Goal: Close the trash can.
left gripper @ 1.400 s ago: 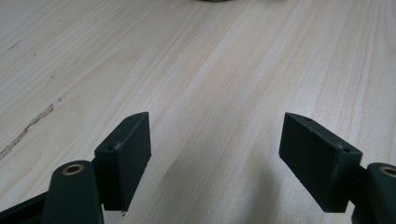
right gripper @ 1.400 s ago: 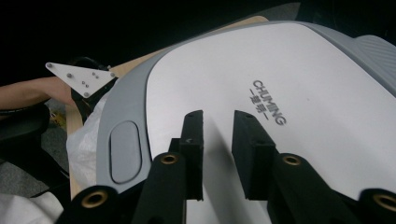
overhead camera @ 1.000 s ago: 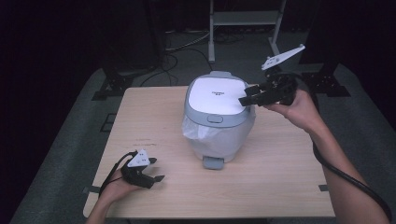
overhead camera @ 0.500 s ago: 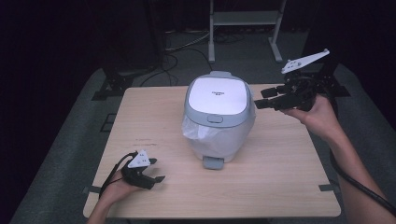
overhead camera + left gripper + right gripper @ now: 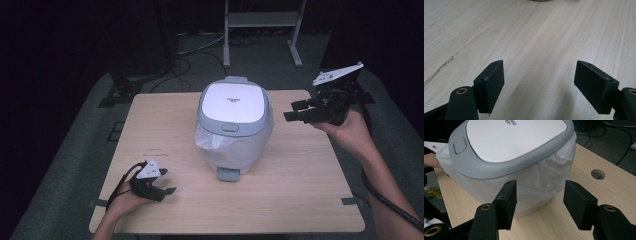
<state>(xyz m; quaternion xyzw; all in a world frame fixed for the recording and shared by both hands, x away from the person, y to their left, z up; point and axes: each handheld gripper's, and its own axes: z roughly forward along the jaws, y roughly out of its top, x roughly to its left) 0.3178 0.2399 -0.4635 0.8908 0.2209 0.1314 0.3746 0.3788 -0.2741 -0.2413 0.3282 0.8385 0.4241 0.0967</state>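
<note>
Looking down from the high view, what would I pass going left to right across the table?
Left gripper → pedal bin with its white liner → right gripper, held off the table's right edge.

A bin (image 5: 234,125) is showing a white lid with a grey rim over a translucent white bag (image 5: 541,182). The table (image 5: 165,135) is displaying pale streaked wood grain. Both grippers (image 5: 295,111) (image 5: 162,182) are wearing black, topped by grey plates.
</note>
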